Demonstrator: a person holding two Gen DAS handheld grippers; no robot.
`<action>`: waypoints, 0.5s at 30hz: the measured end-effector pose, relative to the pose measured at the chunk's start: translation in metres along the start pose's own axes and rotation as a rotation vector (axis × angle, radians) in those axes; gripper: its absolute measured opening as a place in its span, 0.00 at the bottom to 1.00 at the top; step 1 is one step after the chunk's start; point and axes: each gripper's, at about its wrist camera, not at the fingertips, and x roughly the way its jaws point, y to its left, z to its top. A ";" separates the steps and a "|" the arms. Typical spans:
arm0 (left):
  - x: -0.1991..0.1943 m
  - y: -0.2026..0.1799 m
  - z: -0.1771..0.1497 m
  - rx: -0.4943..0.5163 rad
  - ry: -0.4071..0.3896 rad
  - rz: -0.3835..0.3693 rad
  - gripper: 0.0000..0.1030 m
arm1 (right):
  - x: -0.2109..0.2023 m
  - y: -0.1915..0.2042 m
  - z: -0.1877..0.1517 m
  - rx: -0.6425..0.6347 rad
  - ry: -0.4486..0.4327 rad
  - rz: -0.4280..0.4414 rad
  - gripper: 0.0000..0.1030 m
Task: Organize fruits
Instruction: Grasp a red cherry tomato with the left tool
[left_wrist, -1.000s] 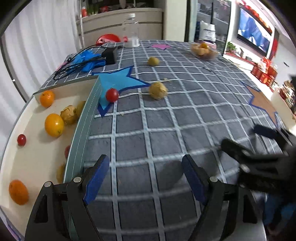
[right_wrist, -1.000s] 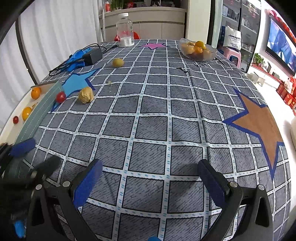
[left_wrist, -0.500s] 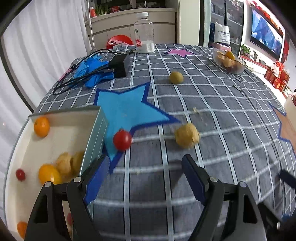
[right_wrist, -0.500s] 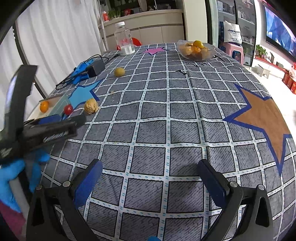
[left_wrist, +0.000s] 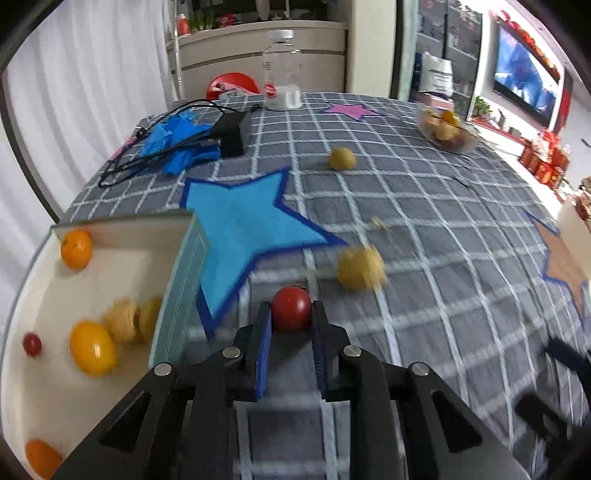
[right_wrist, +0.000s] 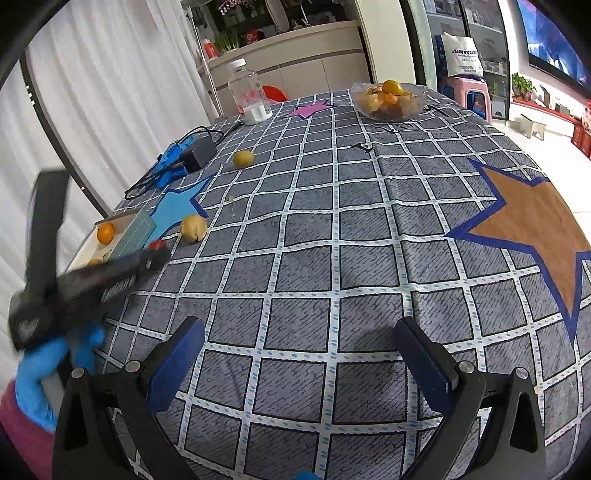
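Half a second on, the left gripper (left_wrist: 291, 314) had slid forward and pinched the red tomato (left_wrist: 291, 307) on the counter (left_wrist: 424, 206), just beside the tray (left_wrist: 177, 295) near its left edge, presumably bound there. The right gripper (right_wrist: 299, 360) hung open. A bag (right_wrist: 461, 55) read "SINVE".

The left gripper (left_wrist: 291, 320) is reaching low over the bench, its jaws pinching in on a red tomato (left_wrist: 291, 308). The right gripper (right_wrist: 297, 363) is hovering with jaws spread wide, holding nothing.
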 end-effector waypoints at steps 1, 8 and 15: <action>-0.004 -0.002 -0.005 0.006 -0.003 -0.010 0.21 | 0.000 0.000 0.000 0.001 0.000 0.000 1.00; -0.034 -0.013 -0.041 0.058 -0.011 -0.024 0.25 | 0.000 -0.001 0.000 -0.005 0.002 -0.008 1.00; -0.027 -0.015 -0.033 0.052 -0.006 -0.009 0.61 | 0.000 0.000 0.000 -0.005 0.003 -0.008 1.00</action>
